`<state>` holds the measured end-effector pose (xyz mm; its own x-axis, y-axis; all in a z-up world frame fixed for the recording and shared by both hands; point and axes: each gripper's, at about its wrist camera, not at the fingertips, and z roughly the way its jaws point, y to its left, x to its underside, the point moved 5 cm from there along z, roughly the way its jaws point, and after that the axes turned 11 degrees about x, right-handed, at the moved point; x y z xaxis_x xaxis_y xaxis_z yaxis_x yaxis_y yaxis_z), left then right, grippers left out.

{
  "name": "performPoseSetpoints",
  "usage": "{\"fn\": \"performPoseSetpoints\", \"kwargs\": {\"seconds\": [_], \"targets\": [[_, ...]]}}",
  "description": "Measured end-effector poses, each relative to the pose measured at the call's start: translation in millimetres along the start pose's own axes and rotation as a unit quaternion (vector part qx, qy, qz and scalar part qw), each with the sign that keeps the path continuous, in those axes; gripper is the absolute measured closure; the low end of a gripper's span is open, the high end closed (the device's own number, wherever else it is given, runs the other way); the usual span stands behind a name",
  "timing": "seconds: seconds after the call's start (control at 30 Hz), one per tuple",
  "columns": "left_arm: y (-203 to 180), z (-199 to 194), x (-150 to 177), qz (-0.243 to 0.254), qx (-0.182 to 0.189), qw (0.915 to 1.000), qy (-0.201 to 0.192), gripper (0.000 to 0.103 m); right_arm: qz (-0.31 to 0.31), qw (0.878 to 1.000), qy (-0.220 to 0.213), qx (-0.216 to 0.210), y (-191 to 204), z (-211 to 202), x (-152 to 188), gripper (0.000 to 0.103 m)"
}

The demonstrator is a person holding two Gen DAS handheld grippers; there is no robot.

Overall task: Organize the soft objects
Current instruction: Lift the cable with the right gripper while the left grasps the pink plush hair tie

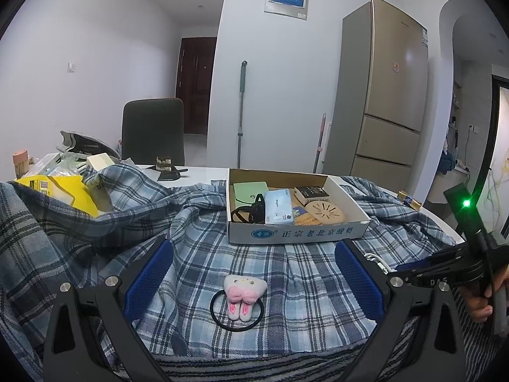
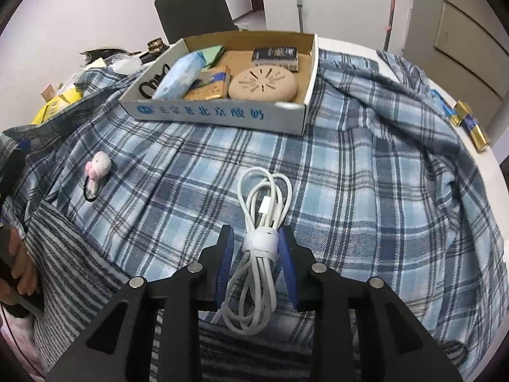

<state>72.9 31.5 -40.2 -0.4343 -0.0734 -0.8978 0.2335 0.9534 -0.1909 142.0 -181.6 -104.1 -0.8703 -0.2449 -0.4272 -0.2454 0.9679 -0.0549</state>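
**Ana:** Plaid cloth [image 2: 350,191] covers the whole table, with a cardboard box [image 2: 222,114] sitting at upper centre of the right wrist view. It holds a tissue pack [image 2: 179,76], a round wooden disc [image 2: 264,86] and other bits.

**Ben:** And the soft things?

**Ana:** Two lie loose on the cloth. A bundled white cable [image 2: 259,242] sits at lower centre of the right view, and a plush hair tie [image 1: 240,296] lies at lower centre of the left view. In the right view it shows at mid left.

**Ben:** What are the tools doing?

**Ana:** The right gripper [image 2: 258,238] has its jaws drawn in around the cable at its wrap band. The right pad looks to be touching it. On the left I see a thin gap, so I cannot call it clamped. The left gripper [image 1: 251,273] has its jaws wide apart, one on each side of the hair tie, touching nothing.

**Ben:** So the step in hand is picking up the cable?

**Ana:** I'd judge so. Squeeze on the band, where the loops are bound, so they don't spill. Lift straight up so the cloth doesn't drag, then clear the box wall before letting go in a bare corner.
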Motion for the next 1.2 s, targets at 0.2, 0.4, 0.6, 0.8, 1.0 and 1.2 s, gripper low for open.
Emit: {"fn": "performPoseSetpoints", "kwargs": {"seconds": [0.2, 0.4, 0.6, 0.8, 1.0, 1.2], "targets": [[-1, 1, 0, 0.006, 0.001, 1.0, 0.003, 0.0, 0.006, 1.0, -0.015, 0.019, -3, 2, 4, 0.081], [-1, 4, 1, 0.005, 0.001, 1.0, 0.007, 0.0, 0.034, 0.991, -0.122, 0.051, -5, -36, -4, 0.082], [-1, 8, 2, 0.005, 0.009, 0.9998, 0.02, 0.0, 0.034, 0.957, -0.263, 0.113, 4, -73, -12, 0.082], [5, 18, 1, 0.001, 0.003, 0.999, 0.045, 0.0, 0.03, 0.943, -0.326, 0.064, 12, -89, -11, 0.082], [4, 42, 0, 0.019, 0.032, 0.9948, 0.095, 0.016, 0.031, 0.946, -0.319, 0.04, 14, -85, -10, 0.082], [23, 69, 7, -0.022, 0.048, 0.9871, 0.151, 0.036, 0.017, 0.947, -0.315, 0.055, 20, -82, -9, 0.082]]}}
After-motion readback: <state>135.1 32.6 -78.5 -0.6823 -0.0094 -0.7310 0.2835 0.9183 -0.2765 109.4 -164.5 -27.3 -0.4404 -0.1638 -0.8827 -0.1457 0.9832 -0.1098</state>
